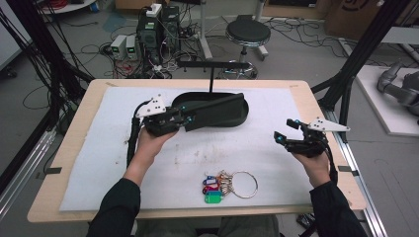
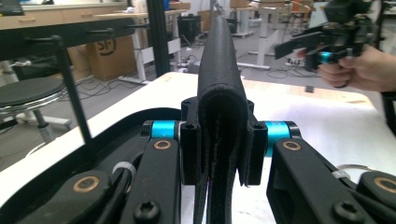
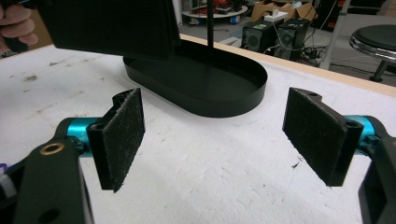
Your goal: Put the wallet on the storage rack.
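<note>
Keys on a ring [image 1: 225,186] lie at the desk's [image 1: 99,173] near edge, between both hands but nearer the right tongs [image 1: 291,132], gaping empty, while the left tongs [image 1: 185,120] clamp a black strap [image 2: 222,107] over the oval tray [image 1: 237,116].

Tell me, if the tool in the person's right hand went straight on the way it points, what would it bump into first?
Most likely the black oval tray of the stand. The right tool is open, with bare white mat ahead of its jaws and the tray beyond; depth is hard to judge.
</note>
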The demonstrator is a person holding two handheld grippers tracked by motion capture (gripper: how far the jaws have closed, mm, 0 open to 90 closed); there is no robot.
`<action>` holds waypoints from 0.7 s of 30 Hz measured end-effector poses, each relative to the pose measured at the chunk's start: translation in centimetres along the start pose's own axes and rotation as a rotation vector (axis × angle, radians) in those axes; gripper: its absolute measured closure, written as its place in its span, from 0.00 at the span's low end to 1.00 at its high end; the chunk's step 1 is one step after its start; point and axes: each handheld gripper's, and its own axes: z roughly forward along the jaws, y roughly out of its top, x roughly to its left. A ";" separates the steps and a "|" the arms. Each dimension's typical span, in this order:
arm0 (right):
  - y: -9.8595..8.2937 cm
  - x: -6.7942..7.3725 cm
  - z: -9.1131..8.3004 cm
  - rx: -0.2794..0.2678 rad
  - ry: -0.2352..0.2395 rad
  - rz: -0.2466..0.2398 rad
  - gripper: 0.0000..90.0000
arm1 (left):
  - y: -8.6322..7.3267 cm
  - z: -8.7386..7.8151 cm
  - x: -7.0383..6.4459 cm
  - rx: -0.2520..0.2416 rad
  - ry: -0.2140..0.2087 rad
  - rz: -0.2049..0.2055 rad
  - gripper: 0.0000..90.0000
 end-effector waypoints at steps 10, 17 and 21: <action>0.0 -0.1 0.1 0.003 -0.003 -0.004 0.23 | -0.1 1.7 2.5 0.013 0.071 0.005 0.82; -0.2 -0.3 0.2 0.005 -0.002 -0.003 0.23 | -0.3 3.3 4.0 0.027 0.098 0.014 0.82; -0.2 -0.2 0.3 0.013 0.002 -0.006 0.23 | -0.8 4.1 4.6 0.031 0.112 0.017 0.82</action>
